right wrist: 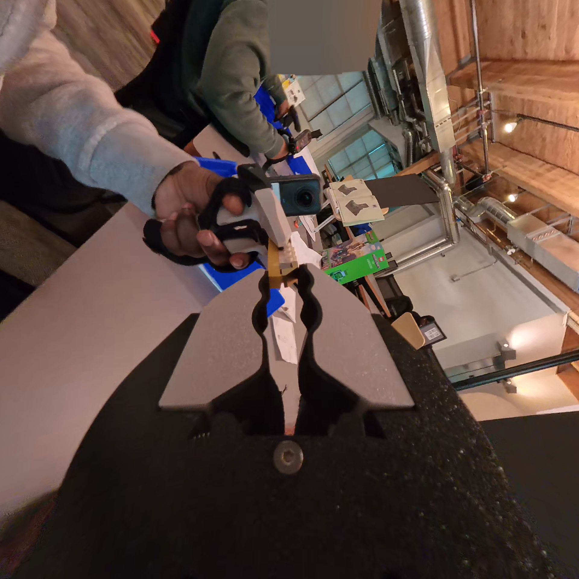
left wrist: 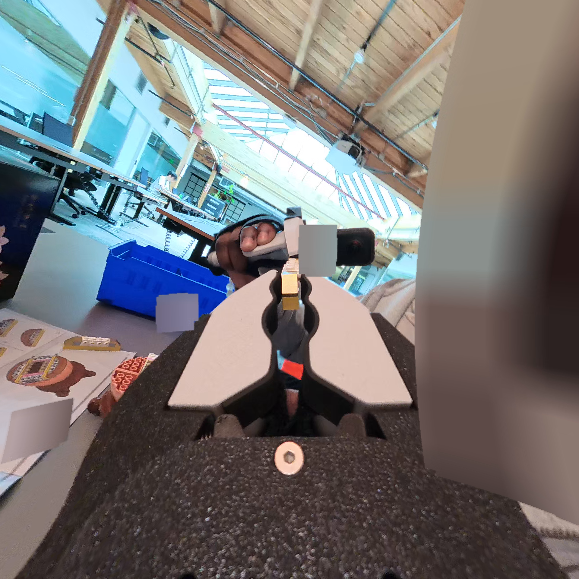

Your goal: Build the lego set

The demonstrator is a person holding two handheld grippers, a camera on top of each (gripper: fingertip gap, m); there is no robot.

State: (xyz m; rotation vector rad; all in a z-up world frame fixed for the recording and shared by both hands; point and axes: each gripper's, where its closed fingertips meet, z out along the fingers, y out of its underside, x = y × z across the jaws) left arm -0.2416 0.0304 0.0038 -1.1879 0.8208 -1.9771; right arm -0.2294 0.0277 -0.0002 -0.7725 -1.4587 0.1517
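A small gold-and-white lego piece (left wrist: 289, 289) is held up in the air between the two grippers, which face each other. My left gripper (left wrist: 289, 279) is shut on its gold end. The white studded part (left wrist: 291, 264) sticks out beyond the tips, toward the hand (left wrist: 250, 241) holding the other gripper. In the right wrist view my right gripper (right wrist: 283, 274) is shut on the same gold-and-white piece (right wrist: 275, 272), with the white studded brick (right wrist: 288, 253) just past its tips. A hand (right wrist: 188, 219) holds the left gripper from the far side.
An instruction booklet (left wrist: 47, 360) lies on the grey table (left wrist: 62, 275), with a second gold-and-white piece (left wrist: 92, 343) on it. A partly built brown-and-orange model (left wrist: 125, 376) lies beside it. A blue bin (left wrist: 150, 282) stands behind. Another person (right wrist: 232, 78) and a green box (right wrist: 357, 260) are farther off. My left and right fingertips are right by each other.
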